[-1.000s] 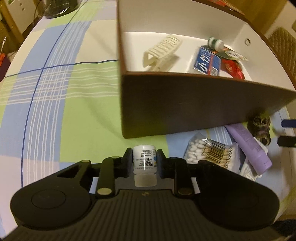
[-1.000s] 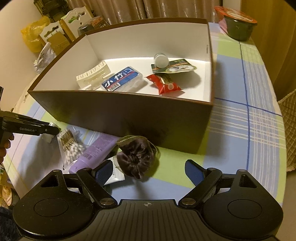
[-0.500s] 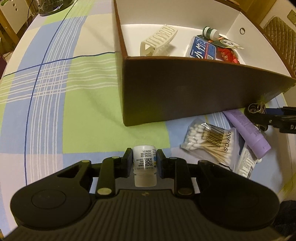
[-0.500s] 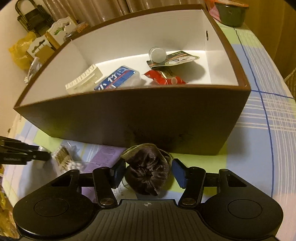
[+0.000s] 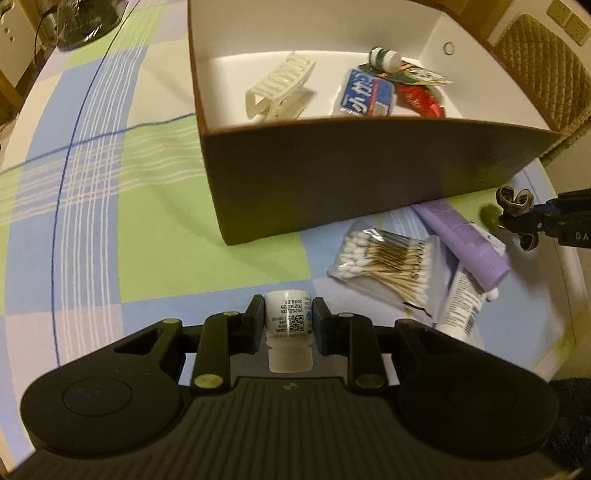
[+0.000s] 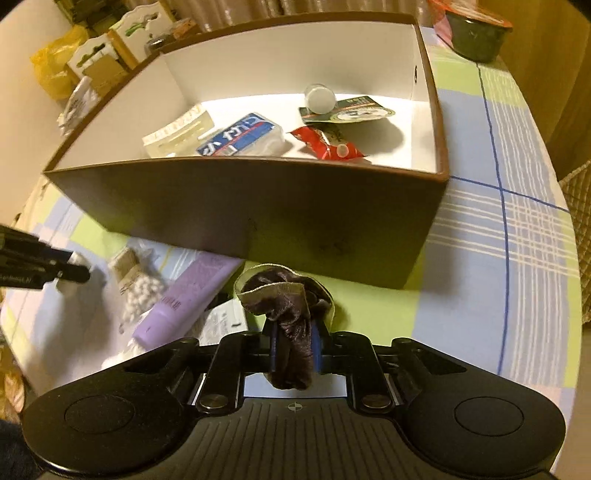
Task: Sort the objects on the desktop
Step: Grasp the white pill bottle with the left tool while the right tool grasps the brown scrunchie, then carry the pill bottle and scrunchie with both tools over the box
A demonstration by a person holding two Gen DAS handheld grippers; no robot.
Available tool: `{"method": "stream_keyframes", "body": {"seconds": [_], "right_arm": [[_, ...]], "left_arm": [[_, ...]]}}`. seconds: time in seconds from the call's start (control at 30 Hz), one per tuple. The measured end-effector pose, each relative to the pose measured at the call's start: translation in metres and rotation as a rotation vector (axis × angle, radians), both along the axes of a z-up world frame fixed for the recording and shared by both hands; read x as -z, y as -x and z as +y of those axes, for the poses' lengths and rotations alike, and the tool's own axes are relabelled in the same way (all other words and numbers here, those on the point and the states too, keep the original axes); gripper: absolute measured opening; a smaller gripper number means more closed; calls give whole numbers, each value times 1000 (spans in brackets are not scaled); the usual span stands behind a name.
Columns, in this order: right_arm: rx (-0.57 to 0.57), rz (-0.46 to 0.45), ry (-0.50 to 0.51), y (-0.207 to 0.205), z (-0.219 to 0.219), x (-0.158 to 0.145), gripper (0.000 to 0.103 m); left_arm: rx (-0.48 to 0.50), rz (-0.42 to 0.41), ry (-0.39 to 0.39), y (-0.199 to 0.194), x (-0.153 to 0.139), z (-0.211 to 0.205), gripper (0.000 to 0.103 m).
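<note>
My left gripper is shut on a small white bottle with a printed label, held above the checked tablecloth in front of the brown box. My right gripper is shut on a dark brown scrunchie, lifted just off the cloth before the box's near wall. The scrunchie and right gripper also show at the right edge of the left wrist view. On the cloth lie a bag of cotton swabs, a purple tube and a white tube.
Inside the box lie a cream hair claw, a blue tissue pack, a red packet, a green-capped bottle and a round-lidded pack. A dark bowl stands at the table's far right corner. A quilted chair is beyond the box.
My right gripper has closed from open onto the scrunchie and lifted it. My left gripper, still holding the bottle, has drawn back slightly and risen, so more of the box's inside shows.
</note>
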State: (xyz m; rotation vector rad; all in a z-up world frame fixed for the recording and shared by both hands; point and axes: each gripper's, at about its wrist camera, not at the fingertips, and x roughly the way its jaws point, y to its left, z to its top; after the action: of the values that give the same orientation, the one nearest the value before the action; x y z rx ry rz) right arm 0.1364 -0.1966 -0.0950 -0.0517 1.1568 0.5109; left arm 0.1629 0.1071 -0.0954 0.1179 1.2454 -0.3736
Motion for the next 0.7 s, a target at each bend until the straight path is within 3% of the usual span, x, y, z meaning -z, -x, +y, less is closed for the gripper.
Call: {"method": "stream_keyframes", "body": {"seconds": [0.3, 0.57, 0.7], "right_arm": [[-108, -22, -53, 7, -7, -47, 16], [-151, -112, -162, -17, -10, -107, 16], [-168, -170, -133, -34, -4, -122, 16]], "left_arm": [[110, -7, -11, 3, -37, -5, 22], [241, -64, -21, -17, -83, -17, 22], [328, -112, -71, -30, -101, -33, 22]]}}
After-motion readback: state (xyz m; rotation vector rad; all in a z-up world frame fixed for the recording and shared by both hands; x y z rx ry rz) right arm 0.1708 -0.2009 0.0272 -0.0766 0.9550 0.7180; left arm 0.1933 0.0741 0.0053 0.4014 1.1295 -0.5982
